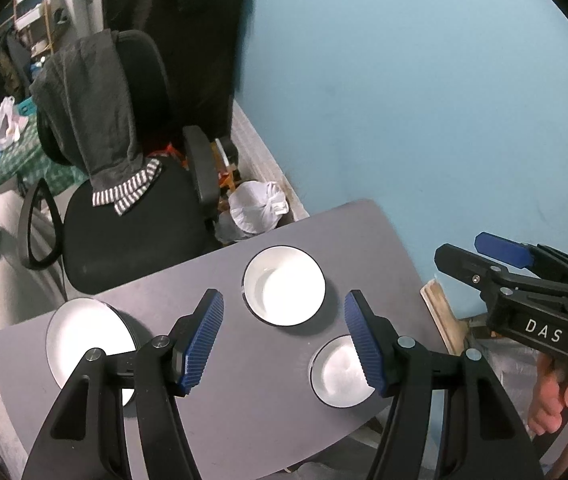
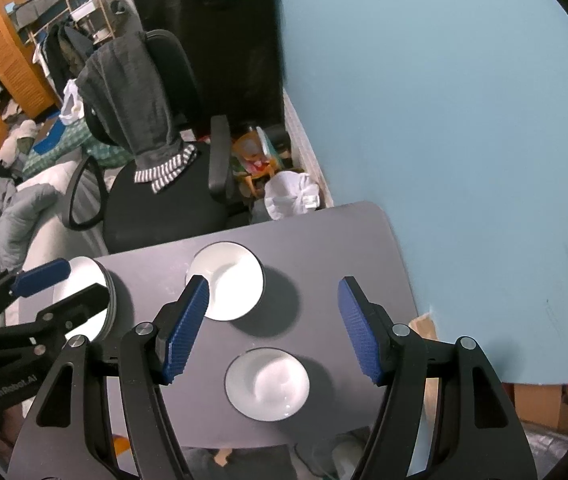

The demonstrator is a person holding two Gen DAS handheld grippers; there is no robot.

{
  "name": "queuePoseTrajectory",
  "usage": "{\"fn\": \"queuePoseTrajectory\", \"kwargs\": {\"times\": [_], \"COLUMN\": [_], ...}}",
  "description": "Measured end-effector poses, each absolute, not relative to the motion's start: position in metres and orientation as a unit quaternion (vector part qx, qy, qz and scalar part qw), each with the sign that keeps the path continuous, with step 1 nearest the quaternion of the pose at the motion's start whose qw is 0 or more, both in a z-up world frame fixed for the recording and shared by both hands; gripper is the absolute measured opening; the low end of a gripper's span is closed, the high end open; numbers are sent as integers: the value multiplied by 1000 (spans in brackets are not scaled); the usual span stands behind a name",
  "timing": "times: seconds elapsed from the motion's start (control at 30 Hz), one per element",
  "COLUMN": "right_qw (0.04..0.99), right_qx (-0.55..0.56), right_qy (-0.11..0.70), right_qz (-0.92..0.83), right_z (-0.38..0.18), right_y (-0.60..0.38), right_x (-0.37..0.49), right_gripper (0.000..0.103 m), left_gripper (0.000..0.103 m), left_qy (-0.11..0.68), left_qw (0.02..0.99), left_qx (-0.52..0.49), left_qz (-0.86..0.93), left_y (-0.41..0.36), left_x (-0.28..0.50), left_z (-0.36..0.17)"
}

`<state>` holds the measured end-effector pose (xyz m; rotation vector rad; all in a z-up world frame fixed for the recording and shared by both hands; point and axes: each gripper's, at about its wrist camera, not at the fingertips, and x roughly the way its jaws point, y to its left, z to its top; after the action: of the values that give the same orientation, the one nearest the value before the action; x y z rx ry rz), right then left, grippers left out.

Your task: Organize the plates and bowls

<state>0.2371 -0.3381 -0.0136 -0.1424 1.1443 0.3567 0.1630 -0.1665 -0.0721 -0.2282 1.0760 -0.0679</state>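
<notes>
Three white dishes with dark rims sit on a small grey table. A wide bowl stands near the far edge, a smaller bowl nearer on the right, and a plate stack at the left edge. My left gripper hovers open above the table with nothing between its blue pads. My right gripper is also open and empty, above the small bowl and the wide bowl. The left gripper partly hides the plates.
A black office chair draped with grey clothing stands just beyond the table's far left edge. White bags and clutter lie on the floor by the blue wall. A hand holds the right gripper.
</notes>
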Motion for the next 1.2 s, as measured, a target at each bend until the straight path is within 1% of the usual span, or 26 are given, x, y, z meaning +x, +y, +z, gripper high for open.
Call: {"fn": "queuePoseTrajectory", "kwargs": {"times": [0.4, 0.7, 0.9, 1.2], "right_qw": [820, 809, 798, 782], "right_qx": [-23, -10, -10, 4], "right_qy": [556, 576, 594, 618], "right_qz": [137, 115, 102, 86], "right_z": [-15, -30, -50, -93], "right_y": [-364, -378, -385, -403], "right_x": [219, 204, 195, 189], "right_gripper": [66, 66, 66, 66], "left_gripper": [64, 64, 64, 64], "left_qy": [505, 520, 534, 577], "left_qw": [856, 846, 837, 807], "left_qx": [-85, -73, -66, -68], "left_qz": [-76, -94, -101, -107], "left_y": [-180, -191, -198, -209], "left_x": [151, 147, 144, 149], "left_z": [-69, -82, -101, -152]}}
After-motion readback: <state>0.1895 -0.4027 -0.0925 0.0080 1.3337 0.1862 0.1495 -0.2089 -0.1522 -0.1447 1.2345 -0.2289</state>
